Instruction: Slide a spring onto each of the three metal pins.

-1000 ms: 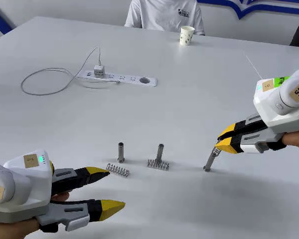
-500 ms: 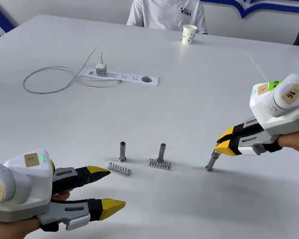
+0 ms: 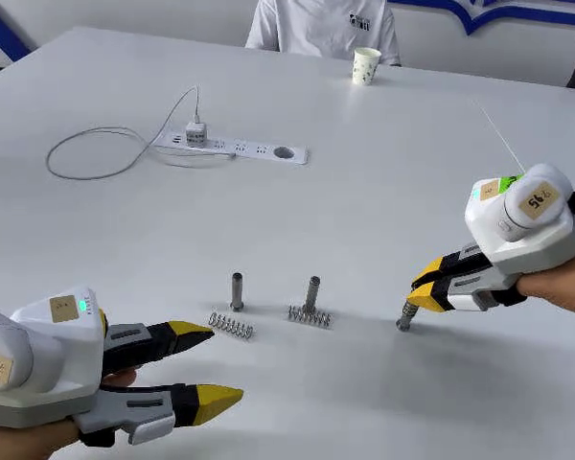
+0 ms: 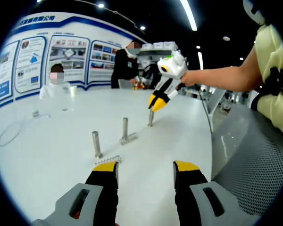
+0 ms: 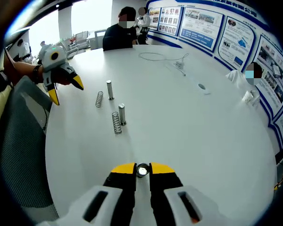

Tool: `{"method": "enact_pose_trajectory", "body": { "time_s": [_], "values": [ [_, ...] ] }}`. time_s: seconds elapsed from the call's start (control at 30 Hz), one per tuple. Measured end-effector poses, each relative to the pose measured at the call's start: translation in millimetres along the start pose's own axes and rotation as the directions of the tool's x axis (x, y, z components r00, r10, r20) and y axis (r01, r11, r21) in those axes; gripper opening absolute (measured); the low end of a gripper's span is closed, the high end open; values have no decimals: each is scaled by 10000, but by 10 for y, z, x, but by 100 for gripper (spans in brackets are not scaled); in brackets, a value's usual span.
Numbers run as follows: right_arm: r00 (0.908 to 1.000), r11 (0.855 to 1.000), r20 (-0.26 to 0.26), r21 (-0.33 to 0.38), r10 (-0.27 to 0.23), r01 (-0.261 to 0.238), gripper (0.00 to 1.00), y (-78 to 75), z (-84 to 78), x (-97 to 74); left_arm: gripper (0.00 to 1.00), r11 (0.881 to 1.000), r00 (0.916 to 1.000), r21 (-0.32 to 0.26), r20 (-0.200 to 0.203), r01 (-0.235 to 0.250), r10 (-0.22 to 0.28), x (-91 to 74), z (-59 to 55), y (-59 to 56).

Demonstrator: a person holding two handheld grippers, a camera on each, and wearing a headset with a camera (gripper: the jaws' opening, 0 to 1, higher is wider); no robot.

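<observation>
Three metal pins stand in a row on the white table [image 3: 383, 172]. The left pin [image 3: 237, 290] and the middle pin [image 3: 311, 292] are bare. One spring [image 3: 231, 326] lies by the left pin and another spring [image 3: 309, 315] lies at the foot of the middle pin. My right gripper [image 3: 419, 293] is shut on a third spring [image 3: 409, 310] that sits around the right pin [image 3: 403, 323]. That pin's round top [image 5: 142, 170] shows between the shut tips. My left gripper [image 3: 218, 362] is open and holds nothing, a short way in front of the left spring [image 4: 107, 160].
A white power strip [image 3: 232, 149] with a charger and looped cable lies at the back left. A paper cup [image 3: 366, 66] stands at the far edge, in front of a seated person [image 3: 321, 24]. A mesh chair [image 5: 23, 155] is beside the table.
My right gripper has come down along the right pin with the spring, so less of the pin shows below its tips. The left gripper has stayed where it was.
</observation>
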State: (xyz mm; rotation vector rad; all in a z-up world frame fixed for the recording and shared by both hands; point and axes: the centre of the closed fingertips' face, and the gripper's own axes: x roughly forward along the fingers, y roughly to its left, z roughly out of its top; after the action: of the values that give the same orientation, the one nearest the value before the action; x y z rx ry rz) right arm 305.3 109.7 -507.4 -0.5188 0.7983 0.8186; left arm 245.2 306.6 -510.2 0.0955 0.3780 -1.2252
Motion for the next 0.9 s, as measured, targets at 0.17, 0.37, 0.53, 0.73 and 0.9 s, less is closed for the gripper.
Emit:
{"method": "enact_pose_trajectory", "body": {
  "time_s": [0.17, 0.37, 0.53, 0.73, 0.9],
  "values": [
    [10000, 10000, -20, 68, -38, 38, 12, -4, -21, 65, 47, 10000, 10000, 0, -12, -30, 30, -12, 5, 1],
    [9999, 9998, 15, 142, -124, 123, 12, -32, -44, 132, 47, 10000, 10000, 2, -15, -71, 71, -27, 13, 0],
    [9999, 9996, 25, 242, -151, 151, 12, -33, -64, 171, 47, 10000, 10000, 13, -29, -64, 64, -27, 13, -5],
    [9998, 9993, 91, 323, -199, 196, 12, -52, -70, 198, 47, 10000, 10000, 15, -30, -81, 81, -29, 15, -5],
    [9998, 9992, 52, 330, -211, 209, 16, -54, -76, 215, 47, 10000, 10000, 16, -36, -89, 89, -30, 7, -5]
  ]
}}
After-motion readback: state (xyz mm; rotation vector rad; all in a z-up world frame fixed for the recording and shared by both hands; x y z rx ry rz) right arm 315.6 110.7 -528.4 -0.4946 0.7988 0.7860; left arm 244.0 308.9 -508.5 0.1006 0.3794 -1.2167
